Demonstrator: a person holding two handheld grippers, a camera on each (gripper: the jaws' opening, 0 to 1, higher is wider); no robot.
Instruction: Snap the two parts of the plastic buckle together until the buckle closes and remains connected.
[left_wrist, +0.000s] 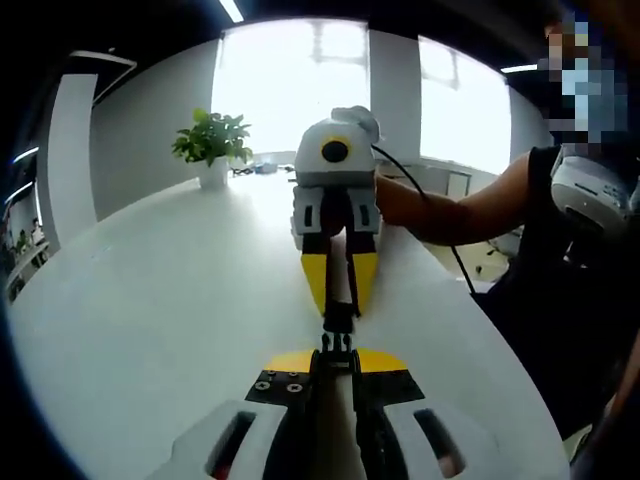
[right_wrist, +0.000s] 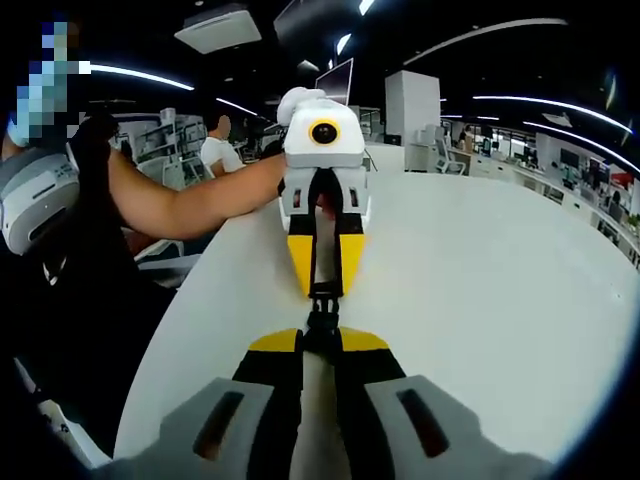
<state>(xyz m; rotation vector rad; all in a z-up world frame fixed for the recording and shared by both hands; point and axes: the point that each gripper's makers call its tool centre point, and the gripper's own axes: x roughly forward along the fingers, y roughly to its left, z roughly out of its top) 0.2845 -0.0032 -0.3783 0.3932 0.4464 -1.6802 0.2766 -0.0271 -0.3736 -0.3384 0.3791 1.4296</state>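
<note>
A black plastic buckle (left_wrist: 338, 325) hangs over the white table (left_wrist: 160, 300), held between the two grippers, which face each other tip to tip. In the left gripper view my left gripper (left_wrist: 337, 357) is shut on the near buckle part. My right gripper (left_wrist: 340, 292) comes in from above, shut on the far part and its strap. In the right gripper view the buckle (right_wrist: 320, 308) spans the small gap from my right gripper (right_wrist: 318, 345) to my left gripper (right_wrist: 320, 282). The two parts touch end to end. Whether they are latched cannot be told.
A potted plant (left_wrist: 212, 145) stands at the table's far side, before bright windows. The person's arm (left_wrist: 460, 210) reaches in from the right in the left gripper view, where the table edge (left_wrist: 500, 330) runs close by. A bare white tabletop (right_wrist: 500, 290) stretches to the right.
</note>
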